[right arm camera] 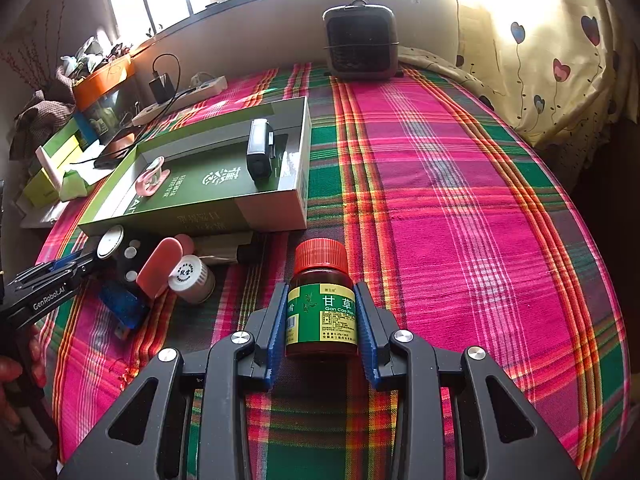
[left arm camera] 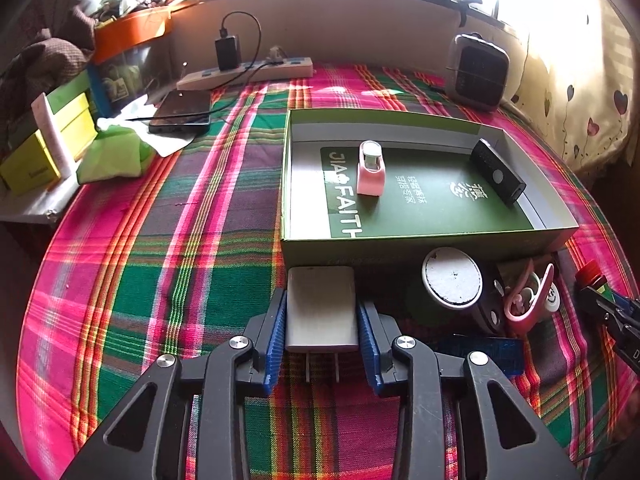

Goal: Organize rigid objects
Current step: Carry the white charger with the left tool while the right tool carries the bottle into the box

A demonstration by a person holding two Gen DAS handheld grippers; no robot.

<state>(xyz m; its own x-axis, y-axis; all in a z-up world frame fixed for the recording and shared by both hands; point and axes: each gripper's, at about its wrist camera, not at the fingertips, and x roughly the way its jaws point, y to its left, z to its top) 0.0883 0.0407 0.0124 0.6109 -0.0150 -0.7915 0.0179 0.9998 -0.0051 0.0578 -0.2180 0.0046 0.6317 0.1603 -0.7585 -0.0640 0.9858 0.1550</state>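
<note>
1. The left hand-held gripper [left arm camera: 322, 322] has its blue pads clamped on a white charger plug [left arm camera: 321, 308] lying on the plaid-covered surface [left arm camera: 160, 264], prongs toward the camera.
2. The right hand-held gripper [right arm camera: 321, 320] grips a brown medicine bottle [right arm camera: 322, 308] with a red cap, upright on the cloth.
3. Just beside the plug, right of it, lies a cluster: a round white-faced black gadget [left arm camera: 454, 276], a pink clip [left arm camera: 528, 300], a small white jar [right arm camera: 192, 278] and a blue stick [right arm camera: 120, 306], crowded together and partly overlapping.
4. The green box [left arm camera: 424, 246] sits directly beyond the plug and cluster, its near wall in the way.
5. Inside it rest a pink holder [left arm camera: 371, 168] and a black device [left arm camera: 498, 172], well apart.
6. Farther off stand a power strip [left arm camera: 244, 74], a phone [left arm camera: 182, 112] and a small heater [left arm camera: 478, 72].
7. The window glare washes out the far edge; a hand [right arm camera: 16, 376] is cut off at the right wrist view's left border.
</note>
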